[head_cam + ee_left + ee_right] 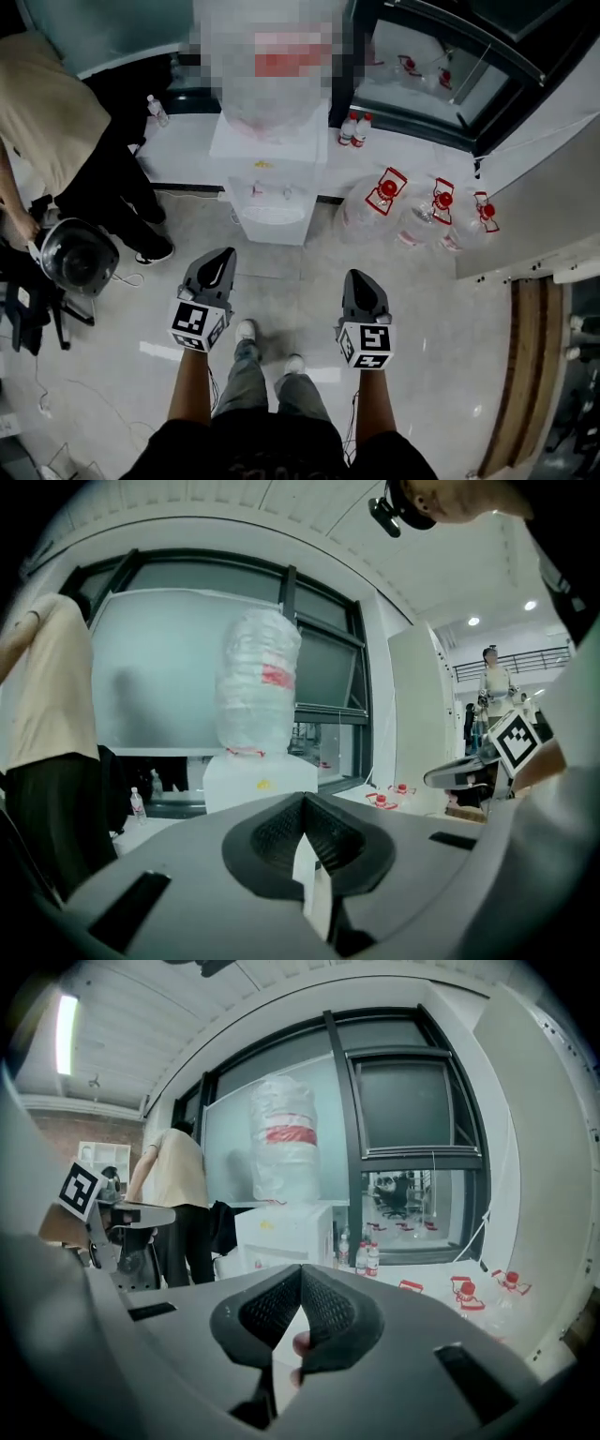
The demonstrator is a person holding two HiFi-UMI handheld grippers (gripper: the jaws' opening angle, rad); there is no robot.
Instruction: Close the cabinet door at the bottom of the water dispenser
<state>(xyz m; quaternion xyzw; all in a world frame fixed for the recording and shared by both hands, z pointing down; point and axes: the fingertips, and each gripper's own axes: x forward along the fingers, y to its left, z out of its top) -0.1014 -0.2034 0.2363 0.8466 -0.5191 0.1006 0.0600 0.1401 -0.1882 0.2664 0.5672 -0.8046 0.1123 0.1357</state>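
The white water dispenser stands against the window ledge with a large wrapped bottle on top. It also shows in the left gripper view as the dispenser, and the right gripper view has the dispenser. Its bottom cabinet door is hidden in every view, from above in the head view and behind the jaws in both gripper views. My left gripper and right gripper are held low over the floor, a step back from the dispenser. Both are shut with nothing between the jaws, which meet at their tips.
Three big water jugs with red caps lie on the floor right of the dispenser. Small bottles stand on the ledge. A person in a beige shirt stands at the left beside a round metal fan.
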